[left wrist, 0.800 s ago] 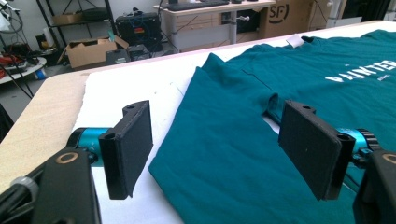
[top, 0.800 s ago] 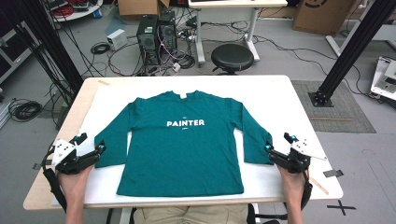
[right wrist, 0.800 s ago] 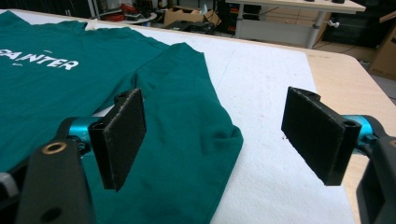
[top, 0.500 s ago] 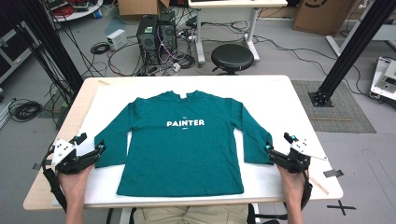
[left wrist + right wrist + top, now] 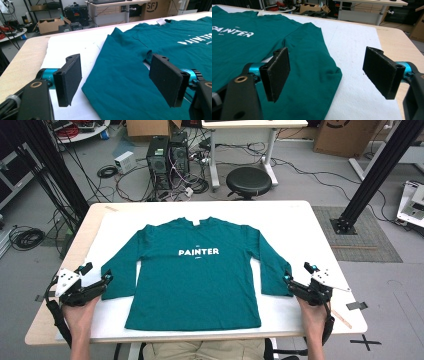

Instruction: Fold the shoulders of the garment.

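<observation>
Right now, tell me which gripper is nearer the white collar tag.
Left, narrowly. The left gripper sits at the shirt's left cuff; the right gripper sits at the right cuff, farther from the collar tag.

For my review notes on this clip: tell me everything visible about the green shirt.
The shirt is teal, long-sleeved, soft knit by its look, with PAINTER printed in white across the chest. It lies flat, front up, collar away from the person, on the white table, sleeves angled down and outward. The open left gripper and right gripper sit at the cuffs, gripping nothing.

Teal shirt (image 5: pixel 195 270) with white lettering, white table cover (image 5: pixel 300 235), black fingers (image 5: pixel 71 78)
</observation>
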A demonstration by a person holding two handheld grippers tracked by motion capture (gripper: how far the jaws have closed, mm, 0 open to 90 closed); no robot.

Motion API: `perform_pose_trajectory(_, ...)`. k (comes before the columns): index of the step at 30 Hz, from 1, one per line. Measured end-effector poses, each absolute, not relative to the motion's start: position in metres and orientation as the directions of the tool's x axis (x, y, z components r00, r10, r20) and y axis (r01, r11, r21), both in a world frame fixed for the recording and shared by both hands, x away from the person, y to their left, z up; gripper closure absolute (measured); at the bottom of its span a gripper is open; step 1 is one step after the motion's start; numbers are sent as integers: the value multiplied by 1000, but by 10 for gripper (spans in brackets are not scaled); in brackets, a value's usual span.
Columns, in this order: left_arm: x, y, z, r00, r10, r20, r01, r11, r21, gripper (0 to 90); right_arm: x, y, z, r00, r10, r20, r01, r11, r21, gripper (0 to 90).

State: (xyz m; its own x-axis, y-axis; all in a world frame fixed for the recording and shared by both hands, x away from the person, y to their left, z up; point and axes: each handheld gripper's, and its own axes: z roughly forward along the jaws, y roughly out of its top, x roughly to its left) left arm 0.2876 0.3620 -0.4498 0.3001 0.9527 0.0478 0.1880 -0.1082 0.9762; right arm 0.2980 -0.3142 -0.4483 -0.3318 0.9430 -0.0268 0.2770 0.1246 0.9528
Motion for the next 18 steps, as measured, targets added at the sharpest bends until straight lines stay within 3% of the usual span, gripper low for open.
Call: perform_pose_trajectory(18, 290, 360, -448, 333, 942, 35, 238, -120, 964, 288, 298, -313, -448, -327, 944, -31, 280, 129, 951, 222)
